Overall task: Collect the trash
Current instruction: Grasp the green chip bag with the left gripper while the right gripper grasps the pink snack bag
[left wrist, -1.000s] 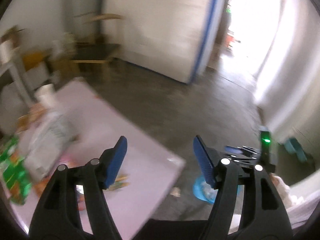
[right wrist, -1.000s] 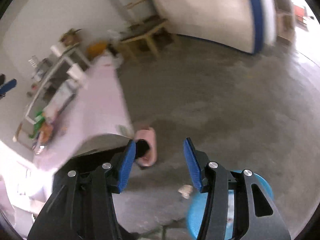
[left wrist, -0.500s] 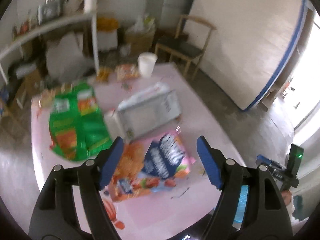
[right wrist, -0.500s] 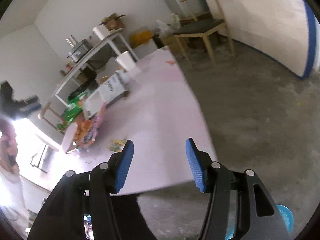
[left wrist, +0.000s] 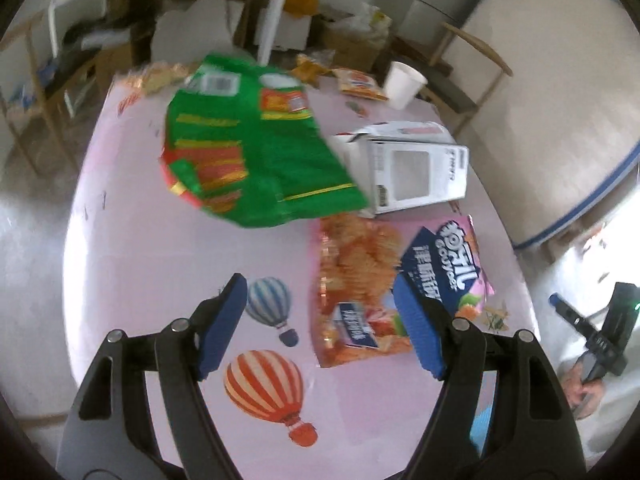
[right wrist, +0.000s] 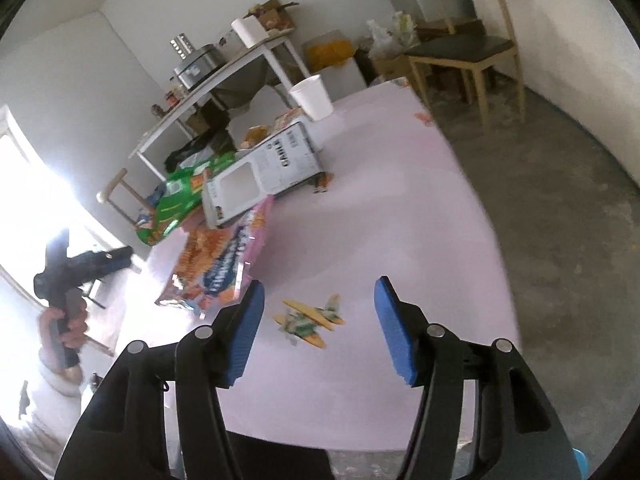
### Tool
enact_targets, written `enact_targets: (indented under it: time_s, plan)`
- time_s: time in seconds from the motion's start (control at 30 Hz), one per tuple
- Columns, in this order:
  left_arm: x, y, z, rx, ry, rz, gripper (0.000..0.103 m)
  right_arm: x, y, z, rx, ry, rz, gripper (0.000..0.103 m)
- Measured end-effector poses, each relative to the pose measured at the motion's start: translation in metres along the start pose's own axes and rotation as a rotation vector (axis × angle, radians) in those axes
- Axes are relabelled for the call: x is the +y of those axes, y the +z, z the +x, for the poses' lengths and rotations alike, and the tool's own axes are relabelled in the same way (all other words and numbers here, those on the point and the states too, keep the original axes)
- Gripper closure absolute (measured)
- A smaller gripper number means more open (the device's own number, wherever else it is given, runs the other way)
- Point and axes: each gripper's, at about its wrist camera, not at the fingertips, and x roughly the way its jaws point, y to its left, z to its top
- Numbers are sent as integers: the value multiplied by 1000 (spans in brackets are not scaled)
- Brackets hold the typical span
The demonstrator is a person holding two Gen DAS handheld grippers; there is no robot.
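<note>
Trash lies on a pink table: a green snack bag, a white carton box, an orange and pink snack bag, a white paper cup and small orange wrappers at the far edge. My left gripper hangs open above the orange bag's near end, touching nothing. My right gripper is over a bare part of the table, right of the orange bag. Its jaws are opening with nothing between them.
Balloon and aeroplane pictures are printed on the tabletop. A white shelf table with kitchenware, boxes and a wooden chair stand beyond the table. Grey concrete floor lies to the right. A blue bin shows below the table's near edge.
Both views swung from the floor onto the table. My left gripper rolled, came down and moved in over the snack bags. My right gripper's jaws have spread wider.
</note>
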Motion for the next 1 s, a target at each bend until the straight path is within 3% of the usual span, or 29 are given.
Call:
enact_targets:
  time_s: [0.13, 0.23, 0.4, 0.5, 0.6, 0.63, 0.67, 0.73, 0.87, 1.0]
  plan:
    - [43, 0, 13, 5, -151, -195, 32, 17, 14, 19, 31, 25, -8, 45]
    - [66, 1, 20, -29, -235, -276, 32, 33, 24, 33, 44, 58, -37, 41]
    - [120, -1, 41, -145, -524, -568, 27, 45, 35, 73, 115, 129, -19, 38]
    - [131, 3, 51, -207, -568, -628, 26, 48, 38, 106, 176, 177, 23, 38]
    - [135, 7, 69, -226, -606, -683, 29, 56, 36, 133, 192, 159, 17, 42]
    - [134, 8, 72, -229, -609, -686, 42, 59, 35, 138, 205, 142, 4, 52]
    - [131, 8, 74, -230, -606, -685, 63, 63, 33, 143, 220, 119, -6, 65]
    - [127, 8, 76, -232, -600, -685, 84, 67, 29, 153, 257, 133, -1, 81]
    - [131, 1, 45, -311, -598, -657, 92, 79, 21, 151, 251, 109, -38, 86]
    - [127, 3, -4, -402, -628, -631, 93, 86, 23, 124, 200, 186, -40, 87]
